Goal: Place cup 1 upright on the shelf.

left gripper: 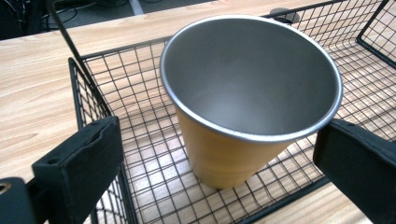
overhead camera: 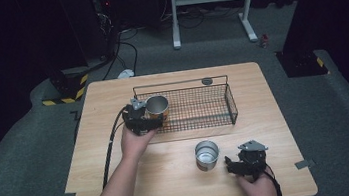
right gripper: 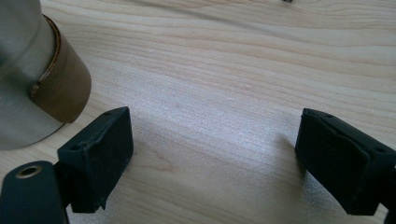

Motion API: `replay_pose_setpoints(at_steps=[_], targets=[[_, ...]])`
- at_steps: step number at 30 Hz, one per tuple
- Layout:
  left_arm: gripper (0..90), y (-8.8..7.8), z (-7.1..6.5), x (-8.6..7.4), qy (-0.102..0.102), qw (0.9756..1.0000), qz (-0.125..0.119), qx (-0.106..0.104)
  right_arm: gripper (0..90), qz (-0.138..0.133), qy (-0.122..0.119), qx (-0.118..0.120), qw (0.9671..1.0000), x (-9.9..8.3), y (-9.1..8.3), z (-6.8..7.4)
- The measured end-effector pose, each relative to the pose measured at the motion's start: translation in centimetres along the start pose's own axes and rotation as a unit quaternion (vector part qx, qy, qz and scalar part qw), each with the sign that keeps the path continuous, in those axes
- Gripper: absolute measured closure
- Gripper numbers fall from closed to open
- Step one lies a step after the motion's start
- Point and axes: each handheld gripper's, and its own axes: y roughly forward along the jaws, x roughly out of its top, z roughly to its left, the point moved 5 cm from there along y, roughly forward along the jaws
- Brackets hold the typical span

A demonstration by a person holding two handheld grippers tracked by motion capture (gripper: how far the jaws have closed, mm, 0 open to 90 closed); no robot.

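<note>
Cup (right gripper: 32,70) beside the right tongs (right gripper: 212,158) is cut off at the frame edge.

The bench (overhead camera: 182,177) is evenly lit from above while the room around it falls into near blackness. The high view is soft and grainy. In the right gripper view the near fingers (right gripper: 100,161) blur slightly, casting soft shadows on the wood.

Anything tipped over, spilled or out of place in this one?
Nothing stands out. One metal cup stands upright in the left end of the wire basket, with the left gripper open around it, jaws clear of its sides. The second cup stands upright on the table beside the open right gripper. No spills or damage.
</note>
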Motion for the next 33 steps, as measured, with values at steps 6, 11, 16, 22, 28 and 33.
replay_pose_setpoints(at_steps=[6, 11, 16, 22, 28, 33], targets=[[2.5, -0.8, 0.2, -0.3, 0.002, 1.0, -0.006, -0.005, 11.4, 0.0, 0.0, 0.0, 1.0, 0.0, 0.0, 0.0], [2.8, -1.5, 0.3, -0.5, 0.005, 0.9998, -0.012, -0.012, 11.4, 0.0, 0.0, 0.0, 1.0, 0.0, 0.0, 0.0], [3.1, -2.3, 0.1, -0.9, 0.005, 0.9996, -0.015, -0.023, 11.4, 0.0, 0.0, 0.0, 1.0, 0.0, 0.0, 0.0], [4.8, -3.0, 0.2, -1.4, 0.002, 0.9994, -0.015, -0.03, 11.4, 0.0, 0.0, 0.0, 1.0, 0.0, 0.0, 0.0], [7.2, -3.8, 0.4, -2.3, -0.01, 0.9987, -0.018, -0.046, 11.4, 0.0, 0.0, 0.0, 1.0, 0.0, 0.0, 0.0], [8.5, -4.4, 0.7, -3.0, -0.009, 0.9986, -0.018, -0.049, 11.4, 0.0, 0.0, 0.0, 1.0, 0.0, 0.0, 0.0]])
